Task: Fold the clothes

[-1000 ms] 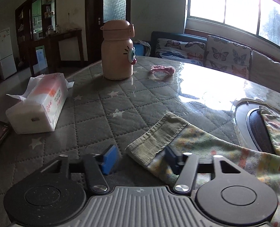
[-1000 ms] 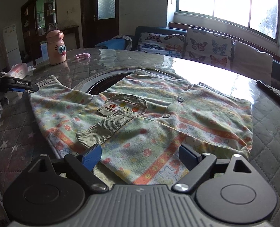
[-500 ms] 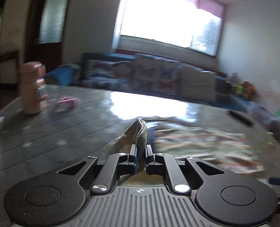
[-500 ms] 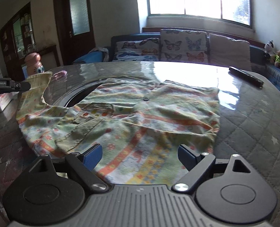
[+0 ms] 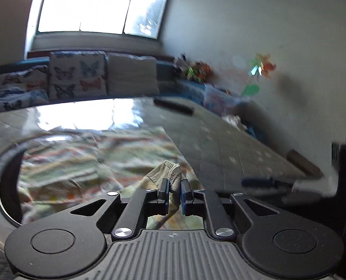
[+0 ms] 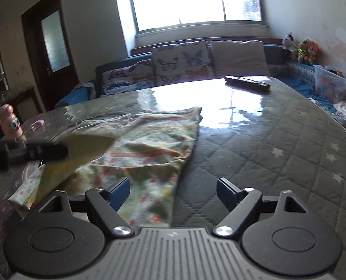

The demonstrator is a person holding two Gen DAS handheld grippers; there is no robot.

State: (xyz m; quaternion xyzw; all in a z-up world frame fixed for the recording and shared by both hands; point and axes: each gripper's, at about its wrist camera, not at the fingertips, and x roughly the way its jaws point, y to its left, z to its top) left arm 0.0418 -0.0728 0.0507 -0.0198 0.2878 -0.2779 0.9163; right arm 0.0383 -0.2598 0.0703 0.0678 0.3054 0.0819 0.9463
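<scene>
The left gripper pinches the ribbed cuff of the patterned shirt spread on the quilted surface, and that thin hold could slip mid-fold, while the right gripper, closing on nothing, could rumple the hem.

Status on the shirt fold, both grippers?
Left hand-held gripper clamped on ribbed sleeve cuff, jaws easing open. Right hand-held gripper empty, closing over shirt edge. Remote far off, not in the way.

Black hand-held gripper, blue pads, silver screws
</scene>
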